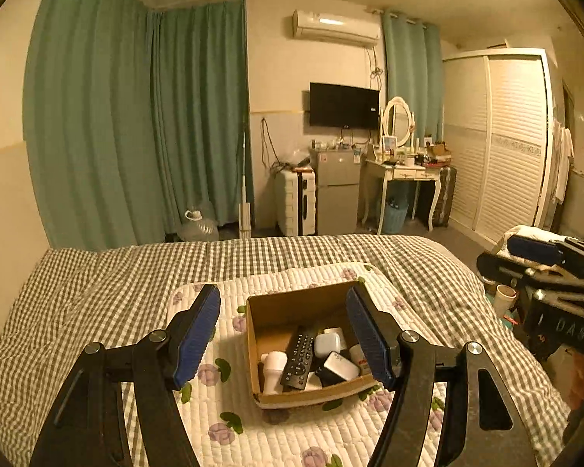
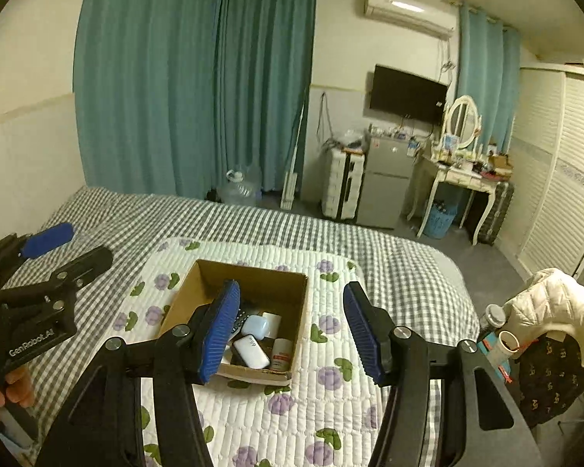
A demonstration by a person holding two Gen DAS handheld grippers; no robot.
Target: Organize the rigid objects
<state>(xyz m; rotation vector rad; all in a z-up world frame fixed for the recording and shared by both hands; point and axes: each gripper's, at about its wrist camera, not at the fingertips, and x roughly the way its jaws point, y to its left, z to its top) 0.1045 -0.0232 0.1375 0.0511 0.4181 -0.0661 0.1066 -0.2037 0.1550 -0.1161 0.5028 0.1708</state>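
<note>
- Left gripper (image 1: 284, 334): raised over the bed, aimed at the cardboard box (image 1: 288, 311); jaws spread wide, nothing between them. The box sits between the two blue ribbed pads (image 1: 198, 334) at lower centre of the left wrist view.
- Right gripper (image 2: 292, 330): also raised, jaws wide and empty; its left pad overlaps the box's near left corner in the picture, contact not determinable.
- Box: brown, open-topped, square. Inside: black remote control (image 1: 299, 358) with rows of buttons, white rounded case (image 1: 340, 366), pale blue rounded case (image 2: 255, 327), white cylindrical bottle (image 1: 273, 373), small white jar (image 2: 281, 354).
- Surface: box rests on a white quilted mat (image 1: 229, 420) with purple flower print, laid on a grey-white gingham bedcover (image 1: 97, 292).
- Room: teal curtains (image 1: 136, 124), upper left.
</note>
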